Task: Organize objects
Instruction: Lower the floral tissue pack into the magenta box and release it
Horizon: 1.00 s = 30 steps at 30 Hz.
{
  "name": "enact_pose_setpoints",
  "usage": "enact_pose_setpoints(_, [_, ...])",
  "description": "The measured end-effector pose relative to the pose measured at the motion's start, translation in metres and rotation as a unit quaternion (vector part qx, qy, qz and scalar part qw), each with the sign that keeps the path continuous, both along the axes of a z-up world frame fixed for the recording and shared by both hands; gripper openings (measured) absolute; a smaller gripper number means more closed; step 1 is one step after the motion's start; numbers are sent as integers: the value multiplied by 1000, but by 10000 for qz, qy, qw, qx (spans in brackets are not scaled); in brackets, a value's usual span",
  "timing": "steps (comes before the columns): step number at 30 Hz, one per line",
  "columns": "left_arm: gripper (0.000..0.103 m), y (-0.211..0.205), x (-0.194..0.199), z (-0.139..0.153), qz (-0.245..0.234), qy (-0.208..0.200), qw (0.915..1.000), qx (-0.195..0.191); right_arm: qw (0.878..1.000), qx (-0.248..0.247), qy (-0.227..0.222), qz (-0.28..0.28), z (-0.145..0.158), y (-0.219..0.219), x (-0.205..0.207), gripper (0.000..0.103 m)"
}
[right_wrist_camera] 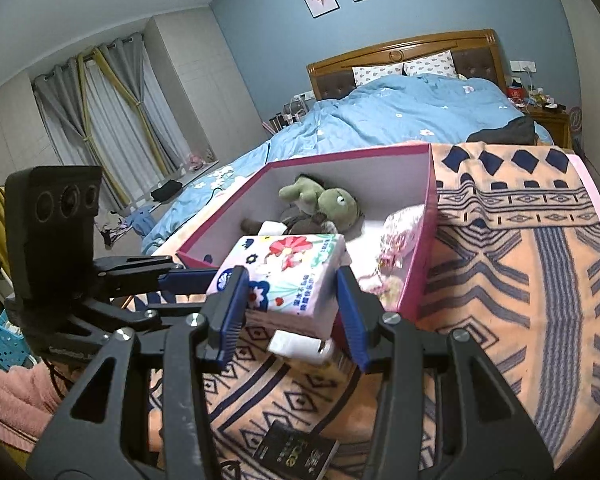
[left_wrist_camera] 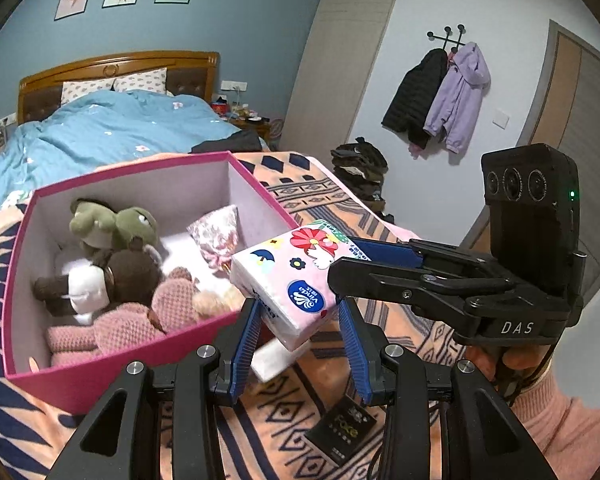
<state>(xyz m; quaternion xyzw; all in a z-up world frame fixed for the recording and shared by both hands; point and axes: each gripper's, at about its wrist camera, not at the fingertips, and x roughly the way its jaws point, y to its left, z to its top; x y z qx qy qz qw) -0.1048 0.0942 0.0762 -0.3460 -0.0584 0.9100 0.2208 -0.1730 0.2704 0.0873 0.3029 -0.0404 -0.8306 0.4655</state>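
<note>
Black booklet point(left_wrist_camera: 342, 434): nearest, glossy dark cover w/ gold print, flat on blanket, not yet boxed.
Left gripper point(left_wrist_camera: 300, 322): blue ribbed pads pinch one corner of tissue pack, pack tilted between them.
Right gripper point(right_wrist_camera: 290, 300): blue pads clamp opposite end of same pack; seen from left wrist cam it comes in from the right side.
Why 2 grippers: soft pack sags, so probably gripped at both ends to keep it steady for the carry.
Tissue pack point(left_wrist_camera: 288, 276): Vinda soft-pack, pink plastic wrap w/ flowers, umbrella, cartoon print; squashy rectangular block; held up off blanket just at the near rim of box, not inside yet.
White packet point(right_wrist_camera: 300, 344): small, plain, lies on blanket under the lifted pack.
Blanket point(right_wrist_camera: 520, 280): fuzzy orange fleece, navy geometric pattern, covers bed end.
Pink box point(left_wrist_camera: 112, 172): rigid card, magenta outside, pale lining, open top; likely the collecting spot.
Inside box: green frog plush point(left_wrist_camera: 112, 224), brown-and-white plush point(left_wrist_camera: 100, 284), pink knitted plush point(left_wrist_camera: 140, 320), floral pouch point(left_wrist_camera: 216, 232).
Blue duvet point(right_wrist_camera: 400, 112): rumpled, beyond box.
Headboard point(right_wrist_camera: 404, 52): wood, farthest.
</note>
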Motion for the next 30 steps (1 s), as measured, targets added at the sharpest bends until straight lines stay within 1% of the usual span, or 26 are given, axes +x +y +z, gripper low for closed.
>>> enact_pose_setpoints(10, [41, -2, -24, 4, 125, 10, 9998, -149, 10000, 74, -48, -20, 2, -11, -30, 48])
enact_pose_setpoints(14, [40, -4, -34, 4, 163, -7, 9998, -151, 9999, 108, -95, -43, 2, -14, -41, 48])
enact_pose_setpoints(17, [40, -6, -43, 3, 172, -62, 9998, -123, 9998, 157, -110, -57, 3, -17, -48, 48])
enact_pose_setpoints(30, [41, -9, -72, -8, 304, -289, 9989, -219, 9987, 416, -227, -168, -5, -35, -74, 48])
